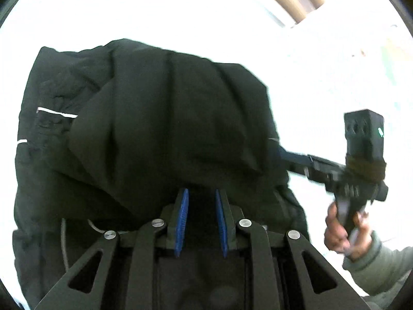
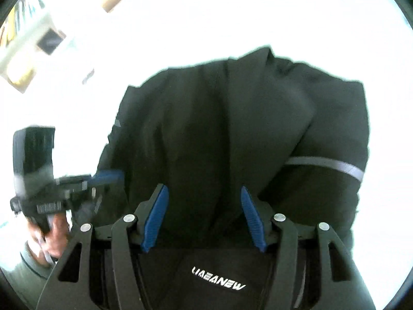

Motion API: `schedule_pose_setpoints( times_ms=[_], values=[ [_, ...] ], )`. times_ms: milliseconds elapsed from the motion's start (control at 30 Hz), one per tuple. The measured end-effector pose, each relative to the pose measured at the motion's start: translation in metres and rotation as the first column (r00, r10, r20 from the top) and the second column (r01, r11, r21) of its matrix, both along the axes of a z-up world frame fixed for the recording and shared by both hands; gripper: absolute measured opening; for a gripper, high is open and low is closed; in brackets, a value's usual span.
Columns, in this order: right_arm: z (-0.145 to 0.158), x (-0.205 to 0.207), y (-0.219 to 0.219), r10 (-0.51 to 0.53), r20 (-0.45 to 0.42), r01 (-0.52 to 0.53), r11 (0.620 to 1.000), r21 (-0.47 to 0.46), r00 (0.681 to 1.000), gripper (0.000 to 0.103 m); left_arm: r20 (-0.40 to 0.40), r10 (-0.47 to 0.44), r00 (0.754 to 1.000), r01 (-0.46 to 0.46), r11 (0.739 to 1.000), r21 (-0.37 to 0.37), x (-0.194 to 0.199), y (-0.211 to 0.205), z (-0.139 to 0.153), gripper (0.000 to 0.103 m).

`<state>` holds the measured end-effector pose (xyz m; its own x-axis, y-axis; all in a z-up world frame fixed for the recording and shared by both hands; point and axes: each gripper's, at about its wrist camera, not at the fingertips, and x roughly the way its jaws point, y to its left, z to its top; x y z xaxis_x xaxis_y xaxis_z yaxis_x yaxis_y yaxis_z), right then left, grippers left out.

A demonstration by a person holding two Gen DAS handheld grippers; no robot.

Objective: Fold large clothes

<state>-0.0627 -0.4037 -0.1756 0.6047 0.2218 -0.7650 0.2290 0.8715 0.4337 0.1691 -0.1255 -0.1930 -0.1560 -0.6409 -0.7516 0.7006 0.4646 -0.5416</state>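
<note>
Left gripper (image 1: 201,206) narrow, right gripper (image 2: 204,206) wide, both over the black jacket (image 1: 155,116) at 12 o'clock, grip unclear; fold lands best lowered evenly.

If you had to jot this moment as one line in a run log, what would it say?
task: fold large clothes | garment: black jacket bunched on white surface | left gripper: narrow, fabric between pads | right gripper: open over jacket
</note>
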Motion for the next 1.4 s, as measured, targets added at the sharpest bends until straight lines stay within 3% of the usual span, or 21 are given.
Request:
schedule_pose_setpoints(
  times_ms=[100, 167, 233, 333, 367, 533, 700, 833, 900, 1000, 1133, 1400],
  values=[
    [0.014, 0.012, -0.012, -0.036, 0.029, 0.037, 0.999, -0.039, 0.999, 0.065, -0.032, -0.006, 0.999, 0.005, 1.000, -0.013, -0.011, -0.008, -0.006, 0.025],
    [0.006, 0.029, -0.015, -0.045, 0.003, 0.045, 0.996, -0.075, 0.999, 0.065, -0.020, 0.009, 1.000, -0.007, 0.997, 0.072, -0.015, -0.016, -0.025, 0.025],
    [-0.017, 0.044, -0.012, -0.048, -0.068, 0.041, 0.994, -0.100, 0.997, 0.066, -0.039, 0.040, 0.998, -0.033, 0.986, 0.162, -0.013, -0.023, -0.055, 0.027],
    [-0.065, 0.059, -0.011, -0.029, -0.231, 0.008, 0.995, -0.095, 0.973, 0.066, -0.116, 0.082, 0.990, -0.062, 0.984, 0.167, 0.003, -0.022, -0.083, 0.027],
    [-0.070, 0.056, -0.011, -0.032, -0.230, 0.013, 0.997, -0.081, 0.973, 0.066, -0.119, 0.082, 0.990, -0.059, 0.982, 0.179, 0.003, -0.022, -0.082, 0.027],
    [-0.038, 0.025, -0.005, -0.044, -0.199, 0.035, 0.998, -0.050, 0.979, 0.066, 0.019, 0.031, 0.999, -0.034, 0.976, 0.214, -0.016, -0.018, -0.047, 0.027],
    [0.016, -0.041, 0.007, -0.072, -0.124, 0.065, 0.996, -0.059, 0.990, 0.067, 0.027, 0.063, 0.998, -0.067, 0.987, 0.149, -0.045, 0.024, -0.002, 0.027],
    [0.038, -0.098, 0.015, -0.114, -0.081, 0.110, 0.993, -0.052, 0.990, 0.067, 0.074, 0.116, 0.990, -0.124, 0.986, 0.110, -0.071, 0.069, 0.027, 0.027],
    [0.055, -0.130, 0.022, -0.138, -0.044, 0.136, 0.989, -0.053, 0.989, 0.067, 0.081, 0.142, 0.987, -0.150, 0.982, 0.115, -0.081, 0.090, 0.033, 0.027],
    [0.070, -0.165, 0.029, -0.173, -0.011, 0.172, 0.983, -0.071, 0.985, 0.077, 0.108, 0.178, 0.978, -0.192, 0.971, 0.142, -0.090, 0.128, 0.040, 0.027],
    [0.068, -0.194, 0.041, -0.213, -0.011, 0.212, 0.975, -0.071, 0.977, 0.082, 0.104, 0.240, 0.965, -0.255, 0.952, 0.172, -0.098, 0.171, 0.035, 0.027],
    [0.033, -0.256, 0.059, -0.272, -0.142, 0.266, 0.962, -0.061, 0.952, 0.082, 0.078, 0.369, 0.926, -0.377, 0.903, 0.205, -0.097, 0.260, 0.032, 0.028]
  ],
)
